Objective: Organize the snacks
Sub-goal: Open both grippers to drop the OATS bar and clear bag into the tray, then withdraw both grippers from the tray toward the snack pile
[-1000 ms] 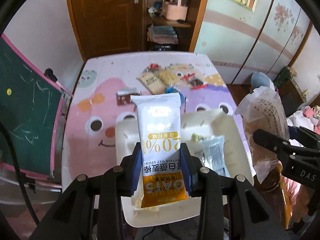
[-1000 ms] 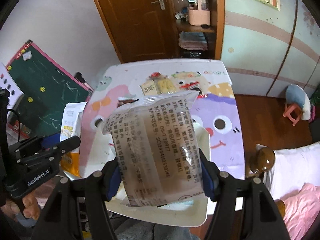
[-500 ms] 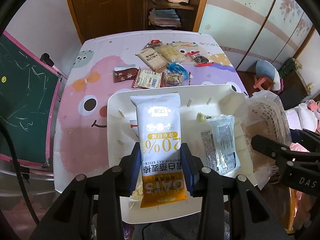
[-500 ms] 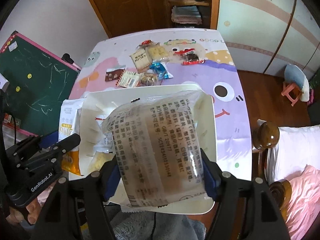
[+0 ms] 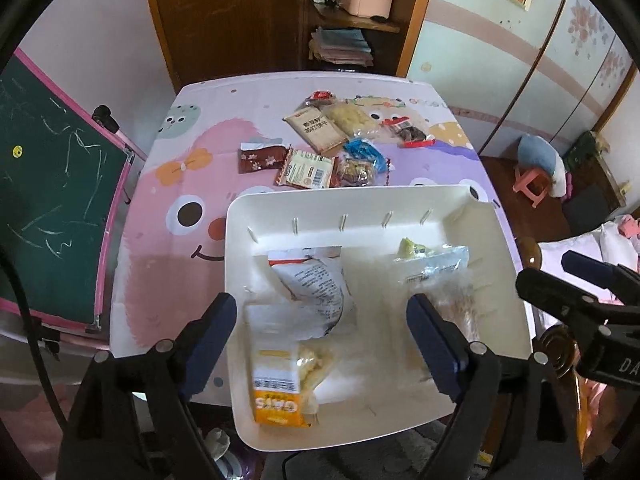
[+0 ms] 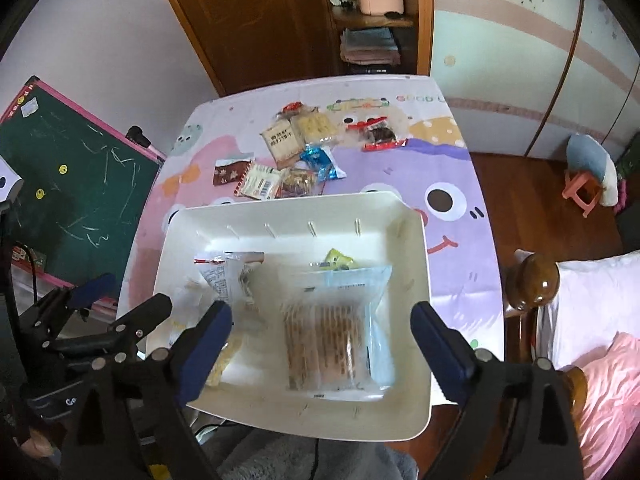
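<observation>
Both tools hang spread and empty, the left tool (image 5: 320, 332) over the orange oat stick packet (image 5: 276, 376) and the right tool (image 6: 320, 336) over the clear biscuit pack (image 6: 332, 332), both lying in the white bin (image 6: 416, 360) directly beneath. Beyond the bin, about nine loose snacks (image 5: 320, 152) remain on the bench, so roughly a third looks done.

Soft daylight – white tray (image 5: 486, 248) glares; fisheye edges bend, darken.
</observation>
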A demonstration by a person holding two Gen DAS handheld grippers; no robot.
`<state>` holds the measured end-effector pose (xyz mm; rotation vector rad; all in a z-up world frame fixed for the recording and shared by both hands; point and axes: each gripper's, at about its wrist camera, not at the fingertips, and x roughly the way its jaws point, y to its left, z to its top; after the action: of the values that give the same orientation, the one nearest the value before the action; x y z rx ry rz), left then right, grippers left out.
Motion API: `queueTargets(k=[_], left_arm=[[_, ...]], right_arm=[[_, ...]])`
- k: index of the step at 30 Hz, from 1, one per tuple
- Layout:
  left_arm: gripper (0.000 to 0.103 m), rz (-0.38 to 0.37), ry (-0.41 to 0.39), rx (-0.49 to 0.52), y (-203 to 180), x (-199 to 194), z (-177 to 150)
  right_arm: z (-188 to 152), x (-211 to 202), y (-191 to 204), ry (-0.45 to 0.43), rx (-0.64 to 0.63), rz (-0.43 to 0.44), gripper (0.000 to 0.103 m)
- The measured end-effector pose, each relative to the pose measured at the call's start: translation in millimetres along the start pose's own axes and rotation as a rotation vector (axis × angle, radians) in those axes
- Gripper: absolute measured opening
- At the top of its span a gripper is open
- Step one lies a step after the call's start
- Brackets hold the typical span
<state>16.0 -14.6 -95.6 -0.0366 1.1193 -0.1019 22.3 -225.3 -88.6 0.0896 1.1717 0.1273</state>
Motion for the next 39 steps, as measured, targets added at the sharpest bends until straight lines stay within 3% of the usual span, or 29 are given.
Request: queueTargets(k=[15,32,39], left_arm=[[0.086,-0.003,-0.083,0.036,-11.6,-18.5,-0.2],[0.086,-0.033,-0.012,0.036,-14.2,-13.9,-3.1],[0.086,0.011,-0.016,0.028,-9.2,-15.4,2.0]], right_arm=[[-2.1,-1.4,-3.3,-0.008,0.01,0.012,0.092],[-1.2,-4.4,-3.0,-0.016,0.013,0.017,0.092],[2.6,-5.8,-2.1,-0.024,0.014,0.027,0.092]])
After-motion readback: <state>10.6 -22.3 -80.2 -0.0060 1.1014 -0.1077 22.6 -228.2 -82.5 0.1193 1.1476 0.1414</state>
